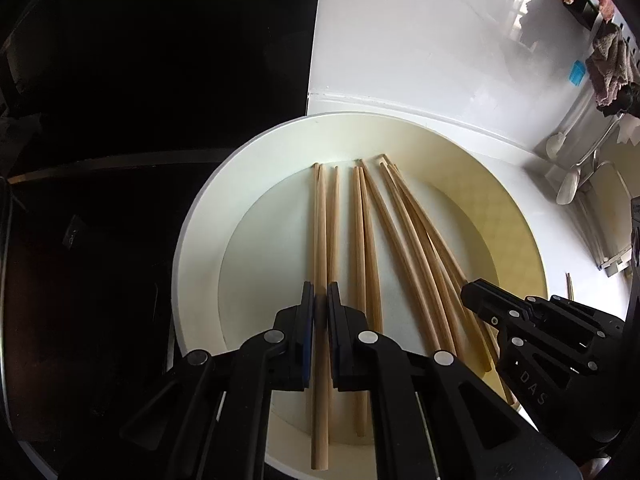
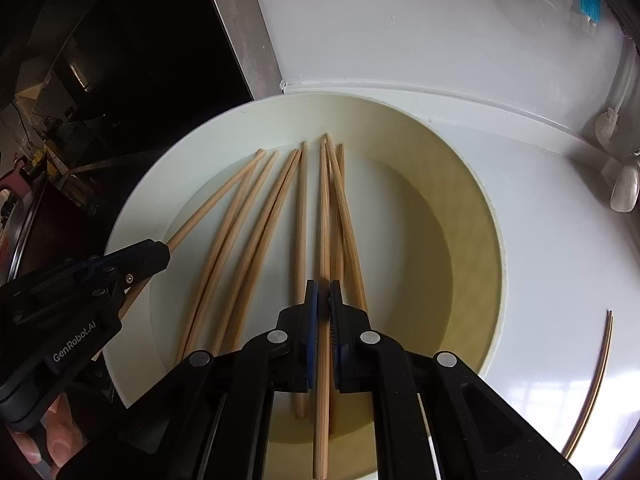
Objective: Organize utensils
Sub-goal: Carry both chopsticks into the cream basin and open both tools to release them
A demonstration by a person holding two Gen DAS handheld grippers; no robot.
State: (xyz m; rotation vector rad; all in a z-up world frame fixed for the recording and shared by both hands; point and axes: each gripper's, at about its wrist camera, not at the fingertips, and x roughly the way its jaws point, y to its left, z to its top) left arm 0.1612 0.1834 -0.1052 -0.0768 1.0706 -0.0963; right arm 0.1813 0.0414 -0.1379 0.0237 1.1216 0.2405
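Note:
Several wooden chopsticks [image 1: 366, 236] lie fanned out in a wide cream plate [image 1: 200, 216] on a white counter. My left gripper [image 1: 321, 294] is shut on the leftmost chopstick [image 1: 320, 216], low over the plate. My right gripper [image 2: 323, 292] is shut on one chopstick [image 2: 323, 208] near the middle of the pile [image 2: 256, 232]. The plate also shows in the right wrist view [image 2: 476, 216]. The right gripper shows at the right of the left wrist view [image 1: 476, 294], and the left gripper at the left of the right wrist view [image 2: 158, 258].
A pair of chopsticks [image 2: 598, 376] lies on the counter right of the plate. White spoons [image 1: 568, 188] and cloths [image 1: 610, 72] sit at the far right. A blue item [image 2: 589, 2] lies at the back. A dark drop-off [image 1: 140, 120] lies left of the counter.

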